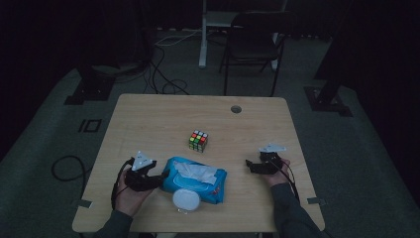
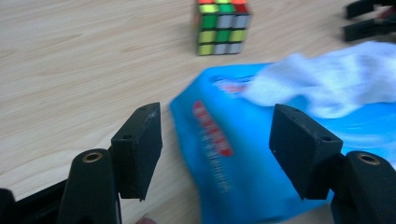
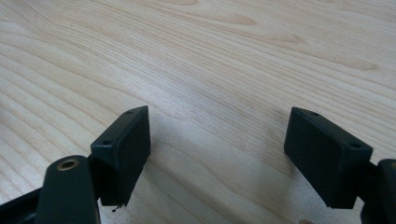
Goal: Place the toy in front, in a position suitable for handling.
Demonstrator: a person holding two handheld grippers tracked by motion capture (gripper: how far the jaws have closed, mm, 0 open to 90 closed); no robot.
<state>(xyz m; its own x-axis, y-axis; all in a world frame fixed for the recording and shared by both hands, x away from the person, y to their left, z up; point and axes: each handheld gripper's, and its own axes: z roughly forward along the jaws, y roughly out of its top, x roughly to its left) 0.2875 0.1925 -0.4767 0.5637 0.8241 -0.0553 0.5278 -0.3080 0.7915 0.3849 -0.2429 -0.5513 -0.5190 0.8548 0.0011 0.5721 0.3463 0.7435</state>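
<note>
So my left claw (image 1: 159, 179) sits at the left end of the blue wipes pack (image 1: 195, 179), jaws wide apart with nothing pinched; in the left gripper view the pack's corner lies between them, blurry, red print unreadable, bottom edge cut off. The pack lies flat near the front of the desk (image 1: 148, 119), a white wipe (image 1: 195, 171) poking out the top and its round white lid (image 1: 186, 200) flipped open toward me. Behind it sits a cube puzzle (image 1: 198, 141). My right claw (image 1: 249, 165) is apart too, over bare wood, well clear of the pack.
</note>
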